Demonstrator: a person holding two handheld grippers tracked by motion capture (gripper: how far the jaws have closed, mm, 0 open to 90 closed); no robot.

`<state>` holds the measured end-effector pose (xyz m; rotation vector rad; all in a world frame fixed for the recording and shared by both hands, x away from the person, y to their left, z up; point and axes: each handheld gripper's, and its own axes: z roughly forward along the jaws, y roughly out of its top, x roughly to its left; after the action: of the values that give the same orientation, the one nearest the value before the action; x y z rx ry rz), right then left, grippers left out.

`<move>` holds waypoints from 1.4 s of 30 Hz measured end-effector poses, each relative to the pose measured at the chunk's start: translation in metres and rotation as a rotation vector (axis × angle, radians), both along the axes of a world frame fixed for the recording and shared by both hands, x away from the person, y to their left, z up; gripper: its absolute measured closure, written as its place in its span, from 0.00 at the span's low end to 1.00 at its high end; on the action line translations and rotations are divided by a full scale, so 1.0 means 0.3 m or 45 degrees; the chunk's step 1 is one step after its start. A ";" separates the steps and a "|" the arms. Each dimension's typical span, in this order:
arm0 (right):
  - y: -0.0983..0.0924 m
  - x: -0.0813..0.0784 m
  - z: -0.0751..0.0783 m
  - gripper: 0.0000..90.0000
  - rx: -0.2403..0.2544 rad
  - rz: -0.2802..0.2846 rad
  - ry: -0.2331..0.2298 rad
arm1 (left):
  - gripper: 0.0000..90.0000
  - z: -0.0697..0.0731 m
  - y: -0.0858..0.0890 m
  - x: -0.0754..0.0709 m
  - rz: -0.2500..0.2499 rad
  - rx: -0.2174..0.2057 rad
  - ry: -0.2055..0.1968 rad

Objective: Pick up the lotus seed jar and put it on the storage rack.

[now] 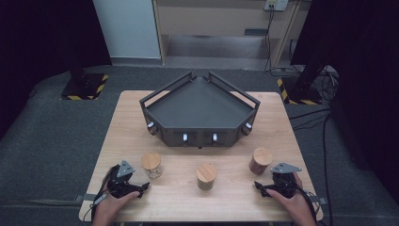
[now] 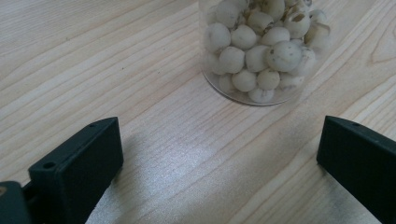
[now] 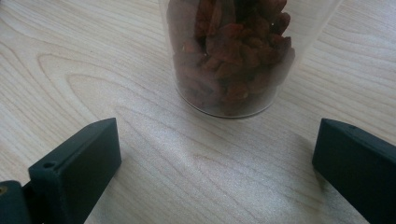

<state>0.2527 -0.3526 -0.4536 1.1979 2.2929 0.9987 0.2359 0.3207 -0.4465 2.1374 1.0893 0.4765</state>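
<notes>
Two jars are sitting squarely ahead of your grippers, and both could tip if you are rushing in. Your left gripper is resting low near the table's front edge with its jaws spread wide and nothing between them; the jar of pale round seeds is standing upright just beyond the jaw tips, apart from them. Your right gripper is mirroring that pose, jaws released and empty, with the jar of dark red dried fruit upright just ahead.

Both jars are looking tall, clear and smooth, each under a wooden lid. If you are advancing off-centre, one jaw is likely to nudge the glass first and push it over or slide it away. Gripping too near the lid may let the jar swing; a weak pinch may let it slip.

A third jar is standing between them, and the dark tray is sitting behind, so a knocked jar could roll into either. Your hands are lying low and level, wrists pointing forward.
</notes>
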 end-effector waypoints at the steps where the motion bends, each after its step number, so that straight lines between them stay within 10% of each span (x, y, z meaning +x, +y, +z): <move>1: 0.000 0.000 0.000 0.02 0.000 0.000 0.000 | 0.00 0.000 0.000 0.000 0.000 0.000 0.000; 42: -0.001 -0.003 0.001 0.02 -0.001 0.003 0.001 | 0.02 0.003 -0.024 -0.005 -0.080 -0.038 -0.074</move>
<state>0.2518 -0.3530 -0.4533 1.1959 2.2953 0.9979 0.2345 0.3134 -0.4457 2.1121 0.9883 0.4868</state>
